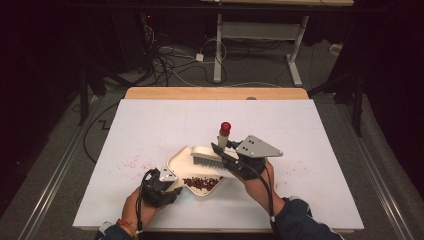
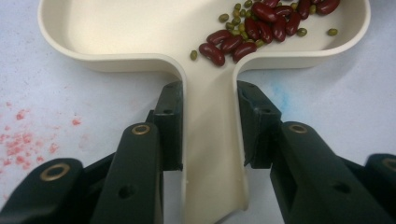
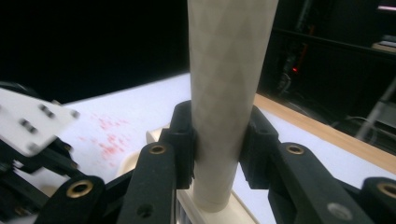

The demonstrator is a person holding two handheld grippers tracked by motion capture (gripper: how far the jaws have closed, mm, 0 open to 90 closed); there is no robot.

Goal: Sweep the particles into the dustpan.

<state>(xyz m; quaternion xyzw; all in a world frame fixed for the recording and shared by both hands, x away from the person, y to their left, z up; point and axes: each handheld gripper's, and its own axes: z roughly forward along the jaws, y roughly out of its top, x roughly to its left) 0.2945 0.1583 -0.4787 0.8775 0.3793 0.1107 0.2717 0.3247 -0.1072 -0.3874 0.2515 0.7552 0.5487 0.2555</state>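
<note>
Left gripper (image 2: pixel 209 126) is clamping the cream plastic dustpan's handle (image 2: pixel 212 154); right gripper (image 3: pixel 217 140) is clenching the cream brush's handle (image 3: pixel 226 93) above the red and green beans (image 2: pixel 261 25).

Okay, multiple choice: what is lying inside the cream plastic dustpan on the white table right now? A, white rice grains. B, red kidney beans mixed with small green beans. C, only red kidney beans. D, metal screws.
B: the left gripper view shows dark red kidney beans mixed with small green beans in the cream plastic dustpan, whose handle the left gripper clamps.
</note>
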